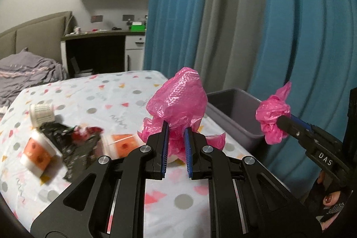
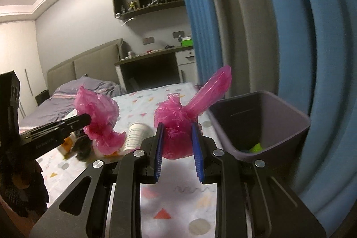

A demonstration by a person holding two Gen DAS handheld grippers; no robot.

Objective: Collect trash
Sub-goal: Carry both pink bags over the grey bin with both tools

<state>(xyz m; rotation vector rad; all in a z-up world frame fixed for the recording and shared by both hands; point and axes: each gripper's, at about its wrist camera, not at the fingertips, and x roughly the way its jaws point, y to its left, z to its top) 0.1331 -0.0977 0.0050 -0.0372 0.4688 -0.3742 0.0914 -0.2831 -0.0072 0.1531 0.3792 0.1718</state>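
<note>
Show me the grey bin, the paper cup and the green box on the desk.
Grey bin [image 2: 287, 124]: right wrist view, its outer wall.
Paper cup [image 2: 136, 134]: right wrist view, its ribbed side.
Green box [image 1: 137, 27]: left wrist view, its front face.

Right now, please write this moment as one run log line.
left gripper: shut on pink bag | right gripper: shut on second pink bag | bin: open, nearby

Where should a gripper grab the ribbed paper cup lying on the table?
The paper cup lies on its side, open mouth toward the bin. Come from above and pinch across the ribbed wall mid-body; the rim would likely crush. The pink bag crowds its left.
</note>
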